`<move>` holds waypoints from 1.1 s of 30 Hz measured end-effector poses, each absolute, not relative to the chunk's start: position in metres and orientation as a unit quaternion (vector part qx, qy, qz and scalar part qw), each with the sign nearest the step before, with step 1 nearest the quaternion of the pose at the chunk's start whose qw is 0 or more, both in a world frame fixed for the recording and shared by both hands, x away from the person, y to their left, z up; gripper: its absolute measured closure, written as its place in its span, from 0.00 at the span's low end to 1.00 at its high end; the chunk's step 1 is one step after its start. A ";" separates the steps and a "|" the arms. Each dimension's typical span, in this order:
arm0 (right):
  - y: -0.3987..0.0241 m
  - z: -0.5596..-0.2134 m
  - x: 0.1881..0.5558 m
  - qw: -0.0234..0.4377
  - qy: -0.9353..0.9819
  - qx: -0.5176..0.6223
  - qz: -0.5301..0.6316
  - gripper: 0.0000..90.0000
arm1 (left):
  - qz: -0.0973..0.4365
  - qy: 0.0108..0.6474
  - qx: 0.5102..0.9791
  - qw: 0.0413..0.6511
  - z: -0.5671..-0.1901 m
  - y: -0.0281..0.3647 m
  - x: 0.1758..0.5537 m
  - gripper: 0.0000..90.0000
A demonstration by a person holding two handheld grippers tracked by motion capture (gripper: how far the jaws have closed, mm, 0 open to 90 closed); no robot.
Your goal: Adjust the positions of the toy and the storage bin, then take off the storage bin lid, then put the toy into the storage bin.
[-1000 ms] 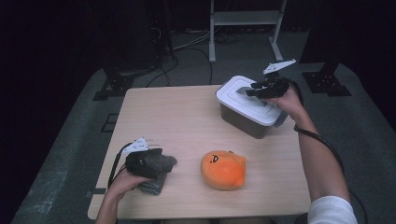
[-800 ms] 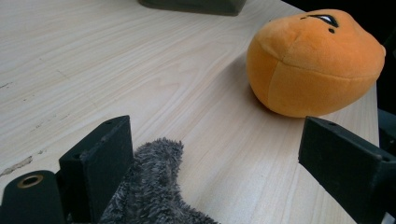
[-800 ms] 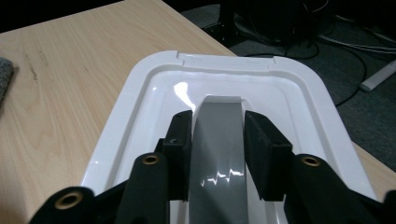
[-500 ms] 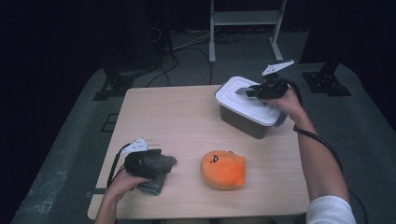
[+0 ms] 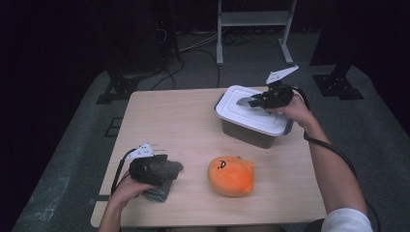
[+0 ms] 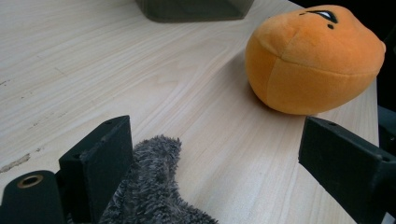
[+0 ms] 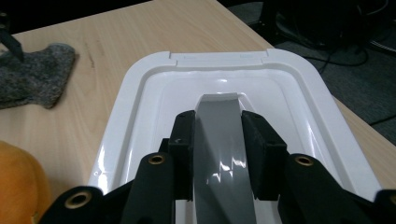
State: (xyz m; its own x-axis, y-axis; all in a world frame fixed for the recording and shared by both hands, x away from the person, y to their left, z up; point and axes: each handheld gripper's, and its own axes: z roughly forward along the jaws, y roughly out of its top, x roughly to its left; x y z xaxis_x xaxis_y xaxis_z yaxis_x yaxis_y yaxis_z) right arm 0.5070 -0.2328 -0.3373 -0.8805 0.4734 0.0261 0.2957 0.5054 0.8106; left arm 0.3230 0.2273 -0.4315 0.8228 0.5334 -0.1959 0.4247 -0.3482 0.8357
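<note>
A grey box with a white lid (image 5: 251, 115) stands at the table's far right. Its grey handle (image 7: 219, 140) runs down the lid's middle. My right gripper (image 7: 218, 122) has just been closing, and both pads now press on that handle; in the high view the right gripper (image 5: 255, 100) sits over the lid. An orange plush toy (image 5: 231, 175) lies near the front middle. My left gripper (image 5: 170, 169) rests open at the front left over a grey fuzzy cloth (image 5: 157, 191). In the left gripper view the cloth (image 6: 149, 186) lies by the left jaw, and the plush (image 6: 317, 56) is ahead.
The wooden table (image 5: 179, 121) has bare room across its left and middle. A metal rack's legs (image 5: 220, 43) and cables stand on the dark floor behind. The fuzzy cloth (image 7: 32, 77) also shows far off in the right gripper view.
The right gripper's jaws have drawn in onto the lid's handle, with the hand barely shifting. The left hand, plush and cloth have stayed put.
</note>
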 end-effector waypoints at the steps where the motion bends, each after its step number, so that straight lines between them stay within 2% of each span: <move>1: -0.231 -0.337 0.506 0.099 0.863 0.219 0.444 0.73 | 0.056 0.293 0.818 0.491 -0.431 0.227 0.323 0.10; 18: -0.190 -0.336 0.487 0.069 0.876 0.167 0.446 0.73 | 0.058 0.284 0.820 0.493 -0.428 0.227 0.322 0.10; 33: -0.183 -0.337 0.478 0.062 0.876 0.155 0.453 0.73 | 0.058 0.283 0.819 0.495 -0.428 0.227 0.320 0.10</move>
State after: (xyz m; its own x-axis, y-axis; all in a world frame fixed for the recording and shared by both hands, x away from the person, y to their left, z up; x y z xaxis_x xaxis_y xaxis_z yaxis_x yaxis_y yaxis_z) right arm 0.4779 -0.1827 -0.3375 -0.9441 0.3281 0.0327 0.2164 0.5419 0.8121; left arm 0.3198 0.2272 -0.4279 0.8327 0.5218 -0.1852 0.4068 -0.3496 0.8440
